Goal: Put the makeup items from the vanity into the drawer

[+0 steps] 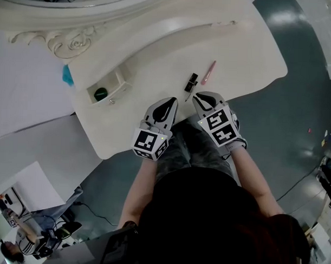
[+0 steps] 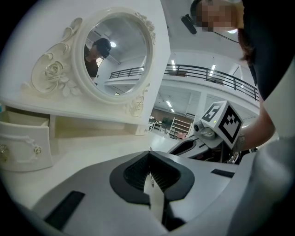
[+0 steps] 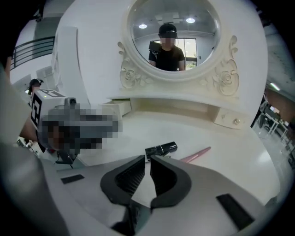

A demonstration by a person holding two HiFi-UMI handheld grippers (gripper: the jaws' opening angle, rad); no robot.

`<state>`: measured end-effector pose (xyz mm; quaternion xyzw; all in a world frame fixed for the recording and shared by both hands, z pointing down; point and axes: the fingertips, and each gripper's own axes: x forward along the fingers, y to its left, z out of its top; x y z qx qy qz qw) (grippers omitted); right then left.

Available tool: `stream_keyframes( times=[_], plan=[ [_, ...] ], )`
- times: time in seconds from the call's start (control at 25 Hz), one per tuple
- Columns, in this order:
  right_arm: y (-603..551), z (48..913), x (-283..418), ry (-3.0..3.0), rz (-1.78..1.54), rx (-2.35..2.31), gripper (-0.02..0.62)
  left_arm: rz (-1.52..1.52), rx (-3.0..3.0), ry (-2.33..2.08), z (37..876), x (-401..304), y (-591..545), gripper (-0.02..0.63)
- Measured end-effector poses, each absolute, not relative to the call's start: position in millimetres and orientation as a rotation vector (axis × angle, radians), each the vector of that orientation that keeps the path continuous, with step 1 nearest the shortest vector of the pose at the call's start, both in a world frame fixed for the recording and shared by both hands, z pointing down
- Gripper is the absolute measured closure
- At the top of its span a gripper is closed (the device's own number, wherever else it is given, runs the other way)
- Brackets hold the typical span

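The fingers [image 3: 168,177] of the right gripper [image 3: 146,159] are pressed almost together, with only a thin slit between the ribbed pads and nothing pinched. The left gripper [image 2: 150,154] has its fingers [image 2: 138,173] closed flat on each other, also empty. In the right gripper view a black tube [image 3: 161,149] lies on its side on the white vanity top [image 1: 157,52], just beyond the right fingertips at about twelve o'clock. A slim pink pencil [image 3: 196,154] lies near the tube at its three o'clock, apart from it. Seen from the head view, both grippers hover side by side over the near edge of the vanity, in front of the person holding them. The small drawer [image 1: 110,98] stands pulled open at roughly ten o'clock from the left gripper. Inside the drawer sits a round dark green thing [image 1: 100,93], too small to name. Behind it all rises an oval mirror [image 3: 171,37] in a carved white frame. A small teal object [image 1: 67,75] shows at the vanity's far left edge. The job looks partly done at most: one thing sits in the drawer, while the tube and the pencil wait on top, neither yet gripped. The tube, closest to the right fingers, seems the likely next pick.
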<state>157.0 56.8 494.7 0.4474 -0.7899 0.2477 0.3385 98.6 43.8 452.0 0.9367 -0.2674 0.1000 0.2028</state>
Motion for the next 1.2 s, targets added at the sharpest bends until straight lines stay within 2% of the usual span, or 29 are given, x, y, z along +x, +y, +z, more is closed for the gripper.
stream_keyframes(
  times=[0.2, 0.52, 1.0, 1.2],
  plan=[
    [53, 511, 163, -2.005, 0.715, 1.253, 0.508, 0.292, 2.614, -0.733, 458, 98, 43, 0.594],
    [32, 521, 183, -1.879, 0.661, 1.424, 0.507, 0.284, 2.596, -0.709, 464, 95, 44, 0.594],
    [17, 528, 175, -1.826, 0.711, 1.472, 0.442, 0.282, 2.582, -0.71, 466, 83, 39, 0.594],
    [18, 527, 177, -1.792, 0.722, 1.464, 0.441, 0.278, 2.583, -0.708, 463, 79, 38, 0.594]
  ],
)
